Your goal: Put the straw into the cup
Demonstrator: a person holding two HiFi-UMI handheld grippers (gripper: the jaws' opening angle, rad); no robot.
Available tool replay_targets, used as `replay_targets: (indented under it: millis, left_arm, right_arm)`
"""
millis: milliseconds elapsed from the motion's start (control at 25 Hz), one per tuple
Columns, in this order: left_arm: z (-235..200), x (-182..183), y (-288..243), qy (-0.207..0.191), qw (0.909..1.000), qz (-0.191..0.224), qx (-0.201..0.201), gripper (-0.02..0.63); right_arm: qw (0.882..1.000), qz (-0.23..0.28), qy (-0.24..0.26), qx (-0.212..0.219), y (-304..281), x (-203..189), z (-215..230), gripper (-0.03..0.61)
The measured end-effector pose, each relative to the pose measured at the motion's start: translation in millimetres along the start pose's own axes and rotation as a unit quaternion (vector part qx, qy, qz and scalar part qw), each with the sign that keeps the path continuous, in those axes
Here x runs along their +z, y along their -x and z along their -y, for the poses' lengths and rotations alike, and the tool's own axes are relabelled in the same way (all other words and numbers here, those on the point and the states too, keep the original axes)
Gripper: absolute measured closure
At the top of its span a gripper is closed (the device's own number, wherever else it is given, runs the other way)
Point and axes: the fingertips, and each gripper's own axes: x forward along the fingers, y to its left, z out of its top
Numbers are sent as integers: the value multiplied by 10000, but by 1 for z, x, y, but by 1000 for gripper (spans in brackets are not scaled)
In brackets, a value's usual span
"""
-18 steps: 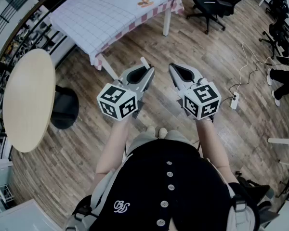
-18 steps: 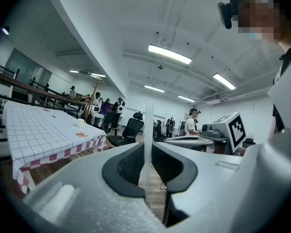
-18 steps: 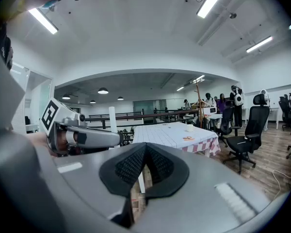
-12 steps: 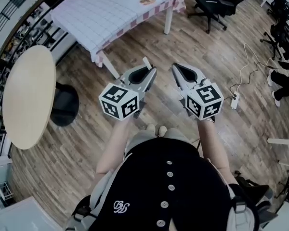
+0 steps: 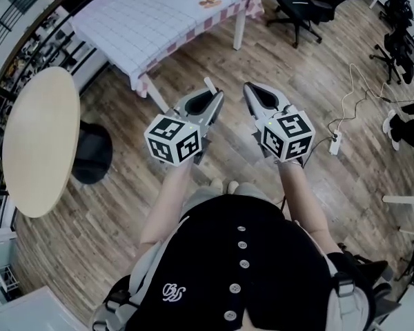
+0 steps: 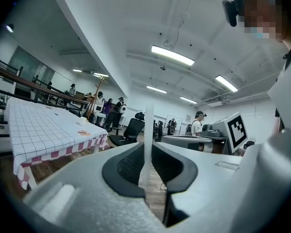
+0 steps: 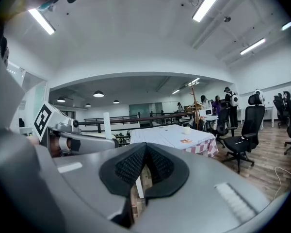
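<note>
Two claws. The left claw [image 5: 212, 99] is clamped on one upright white straw [image 6: 148, 125]. The right claw [image 5: 250, 89] is closed and empty. One cup [image 7: 186, 129] sits on the table [image 5: 145, 26], well ahead.

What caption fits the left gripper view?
Left gripper clamps a white straw upright; checkered table stands beyond at left.

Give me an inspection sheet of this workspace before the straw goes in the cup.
Surface: cloth-covered table, ahead.
Job's things: straw in left claw; cup on the table.
Clutter: one small flat thing on the table.
Grippers: left claw shut on straw; right claw shut, empty.
Cables: white cable and power strip on the floor, right.
Surroundings: round table, office chairs, people far off.
</note>
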Motion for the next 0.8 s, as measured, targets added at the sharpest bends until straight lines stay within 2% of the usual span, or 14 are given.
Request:
replay_targets:
  millis: [200, 480, 600, 800]
  left_arm:
    - [-10, 5, 0, 50, 9998, 174, 34, 568]
    - [-30, 5, 16, 75, 9998, -75, -184, 568]
    - [-37, -5, 13, 26, 9998, -135, -160, 568]
    - [-53, 14, 3, -16, 9999, -27, -150, 568]
  right_arm:
    - [9998, -52, 196, 75, -15, 6, -6, 578]
    - [9996, -213, 184, 70, -47, 13, -28, 578]
    - [9991, -321, 277, 21, -50, 2, -27, 578]
    - [9997, -200, 67, -153, -60, 10, -15, 578]
